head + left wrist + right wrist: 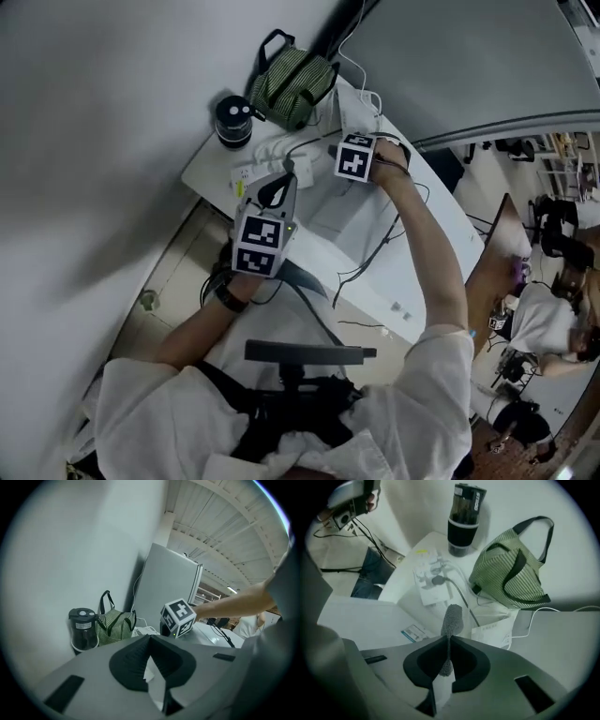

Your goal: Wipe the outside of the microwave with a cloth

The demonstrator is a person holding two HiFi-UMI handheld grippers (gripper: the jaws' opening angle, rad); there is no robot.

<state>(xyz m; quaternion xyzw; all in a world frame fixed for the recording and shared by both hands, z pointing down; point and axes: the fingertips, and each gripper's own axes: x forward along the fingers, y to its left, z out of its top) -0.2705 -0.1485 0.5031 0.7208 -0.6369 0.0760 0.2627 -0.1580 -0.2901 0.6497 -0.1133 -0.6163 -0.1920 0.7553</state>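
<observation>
2 grippers hover above the white microwave (352, 234) on the tabletop (204, 171): the right gripper (449, 639) pinches a grey cloth (453, 617), the left gripper (150, 638) is closed on nothing. Best to press the cloth flat on the top panel, then sweep in overlapping strokes
</observation>
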